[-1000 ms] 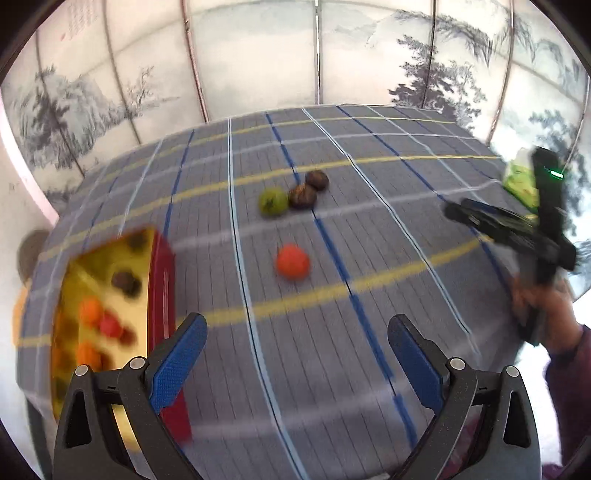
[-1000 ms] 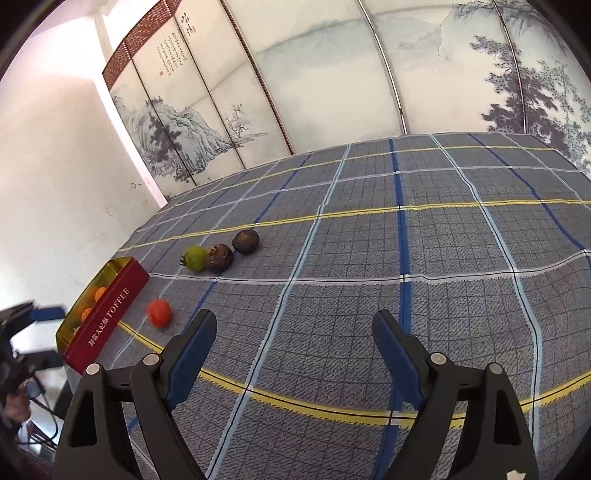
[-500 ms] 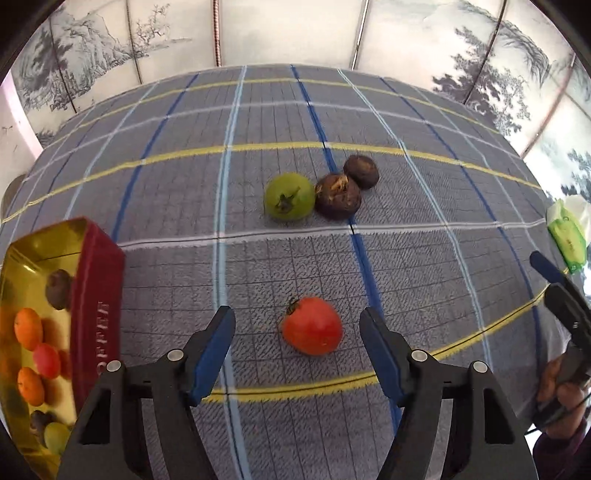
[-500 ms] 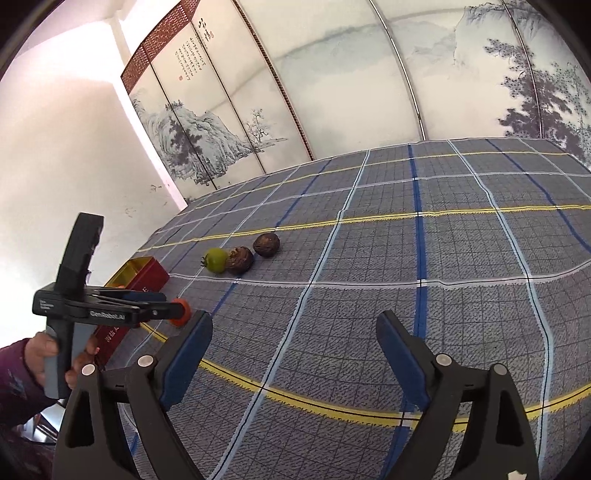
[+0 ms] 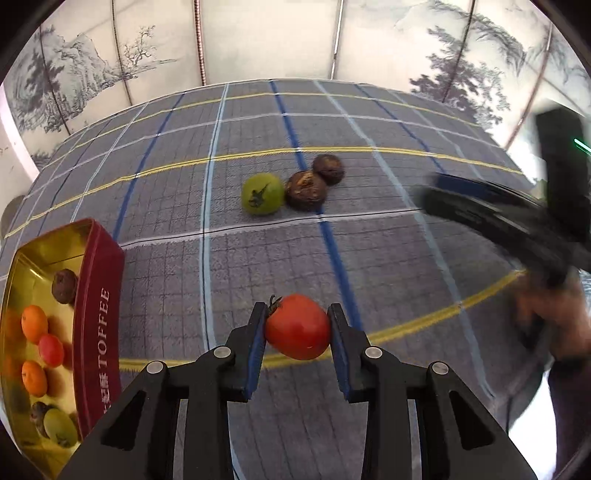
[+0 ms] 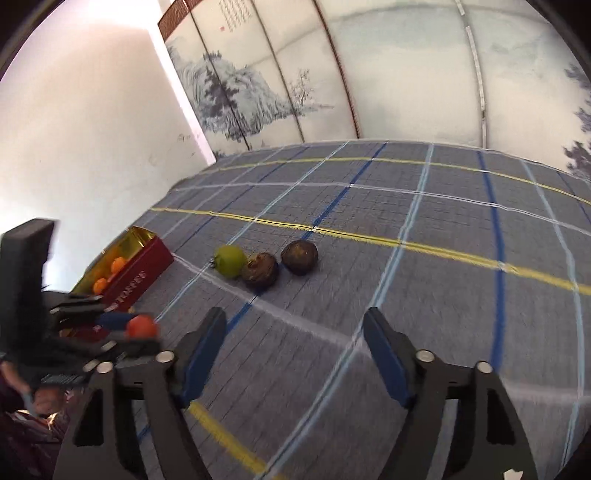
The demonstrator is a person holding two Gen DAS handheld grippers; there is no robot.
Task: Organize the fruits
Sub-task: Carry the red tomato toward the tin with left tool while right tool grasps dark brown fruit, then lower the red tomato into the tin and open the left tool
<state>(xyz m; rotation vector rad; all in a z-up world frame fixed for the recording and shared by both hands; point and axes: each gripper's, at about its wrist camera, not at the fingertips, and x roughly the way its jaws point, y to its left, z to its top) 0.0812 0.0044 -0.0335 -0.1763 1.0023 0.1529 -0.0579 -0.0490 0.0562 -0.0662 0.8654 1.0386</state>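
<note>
Red tomato [image 5: 297, 327] clamped between left gripper [image 5: 297, 332] pads, right gripper [image 6: 295, 354] closing, empty

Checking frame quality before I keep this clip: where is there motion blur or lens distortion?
Left wrist view: red tomato and toffee tin are sharp; the right gripper is smeared by motion. Right wrist view: the tablecloth streaks near the camera, and the left gripper is blurred. Both views show fisheye bending.

Legible text: one item, a red tin [image 5: 96, 317]
"TOFFEE" in pale capitals runs along the tin's red side wall, followed by small characters too fine to read; calligraphy on the folding screen [image 6: 236, 20] behind the table is too small to make out
</note>
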